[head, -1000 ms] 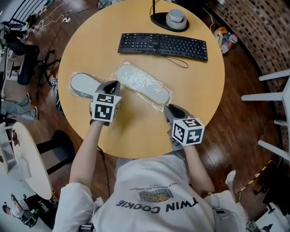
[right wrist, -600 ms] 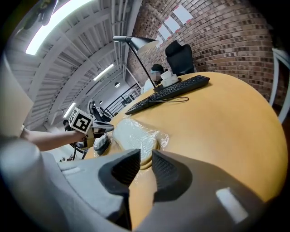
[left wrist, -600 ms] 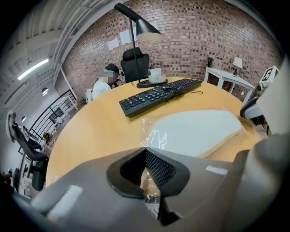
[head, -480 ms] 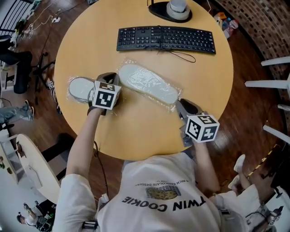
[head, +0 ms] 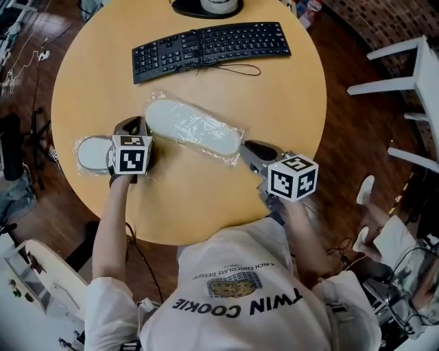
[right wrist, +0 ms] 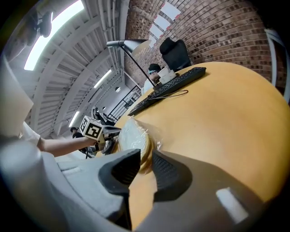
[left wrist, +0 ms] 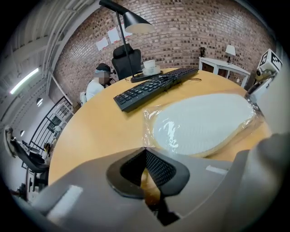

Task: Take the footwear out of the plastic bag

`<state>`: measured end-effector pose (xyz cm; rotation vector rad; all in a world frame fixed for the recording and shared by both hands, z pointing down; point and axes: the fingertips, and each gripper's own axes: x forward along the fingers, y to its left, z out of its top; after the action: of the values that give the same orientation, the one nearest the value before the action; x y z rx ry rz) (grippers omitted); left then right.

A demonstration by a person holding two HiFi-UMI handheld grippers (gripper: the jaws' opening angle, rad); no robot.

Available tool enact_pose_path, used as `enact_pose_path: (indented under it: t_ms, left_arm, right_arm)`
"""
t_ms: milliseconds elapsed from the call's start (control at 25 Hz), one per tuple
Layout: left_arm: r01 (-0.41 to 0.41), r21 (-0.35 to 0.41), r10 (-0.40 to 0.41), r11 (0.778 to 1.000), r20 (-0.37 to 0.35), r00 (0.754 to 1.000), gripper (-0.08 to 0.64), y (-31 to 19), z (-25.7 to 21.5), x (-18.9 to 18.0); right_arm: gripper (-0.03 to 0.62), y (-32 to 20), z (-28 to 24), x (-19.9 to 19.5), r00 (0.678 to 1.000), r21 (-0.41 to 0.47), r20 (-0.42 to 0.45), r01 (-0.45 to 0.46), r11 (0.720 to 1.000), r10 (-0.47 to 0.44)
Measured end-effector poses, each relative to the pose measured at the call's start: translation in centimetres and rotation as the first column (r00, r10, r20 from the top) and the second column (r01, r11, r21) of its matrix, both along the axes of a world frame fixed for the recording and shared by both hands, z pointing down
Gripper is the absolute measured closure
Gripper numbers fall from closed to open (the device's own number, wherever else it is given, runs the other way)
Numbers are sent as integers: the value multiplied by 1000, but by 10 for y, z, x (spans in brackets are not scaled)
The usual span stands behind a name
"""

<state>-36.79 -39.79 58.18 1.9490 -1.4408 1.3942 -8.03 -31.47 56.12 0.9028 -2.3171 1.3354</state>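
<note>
A white slipper (head: 194, 127) lies sole up in a clear plastic bag (head: 236, 135) in the middle of the round table (head: 206, 199). My right gripper (head: 245, 148) is at the bag's right end. Its jaws (right wrist: 146, 156) are shut on the slipper's end through the film. My left gripper (head: 135, 125) is down at the bag's left end. Its tips (left wrist: 144, 149) are closed where the bag's crinkled edge (left wrist: 146, 127) runs into them. A second bagged slipper (head: 89, 152) lies partly under the left gripper.
A black keyboard (head: 206, 46) with a looped cable lies beyond the slippers. A lamp base (head: 206, 7) stands at the table's far edge. White furniture (head: 398, 75) stands to the right of the table. A person sits beyond the table (left wrist: 97, 86).
My left gripper has come down onto the table at the bag's left end. The right gripper has stayed at the slipper's right end. The head camera has shifted.
</note>
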Motion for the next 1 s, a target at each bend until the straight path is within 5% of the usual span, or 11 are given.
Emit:
enact_pose_path:
  t_ms: [520, 1000]
  left_arm:
    - [-8, 8, 8, 1000, 3, 1000, 557, 0, 2, 2]
    - [-5, 24, 4, 1000, 3, 1000, 557, 0, 1, 1]
  right_arm:
    - [488, -3, 17, -4, 997, -154, -37, 67, 986, -74]
    - [440, -5, 14, -21, 995, -264, 56, 97, 960, -85]
